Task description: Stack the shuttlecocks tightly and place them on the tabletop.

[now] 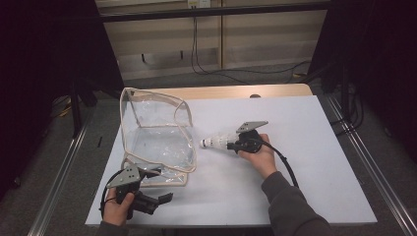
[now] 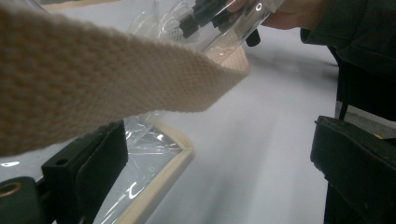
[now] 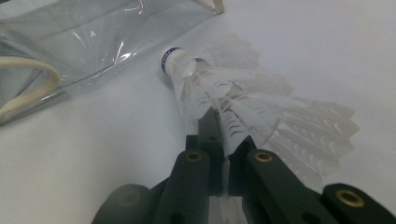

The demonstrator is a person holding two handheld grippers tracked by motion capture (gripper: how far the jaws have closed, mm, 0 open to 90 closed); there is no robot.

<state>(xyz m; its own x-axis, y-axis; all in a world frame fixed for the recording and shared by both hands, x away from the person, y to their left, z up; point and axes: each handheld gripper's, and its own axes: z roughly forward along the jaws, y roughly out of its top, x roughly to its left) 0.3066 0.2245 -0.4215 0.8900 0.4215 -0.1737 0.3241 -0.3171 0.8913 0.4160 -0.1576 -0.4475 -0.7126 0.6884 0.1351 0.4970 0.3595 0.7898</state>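
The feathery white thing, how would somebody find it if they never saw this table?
Start at the white table and find the big clear plastic bag with the cream edging on its left half. Just right of the bag's open side, the right gripper holds a shuttlecock sideways, its round tip toward the bag. It is the one small thing with white feathers and a blue band around the tip.

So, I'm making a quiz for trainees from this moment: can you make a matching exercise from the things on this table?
Things:
1. white feathered shuttlecock
2. clear plastic bag with beige trim
3. beige woven strap
4. right tool

States:
A. stands open on the table
B. shut on feathers
C. cork points at the bag
D. lies across the left tool's view

Pairs: 1-C, 2-A, 3-D, 4-B
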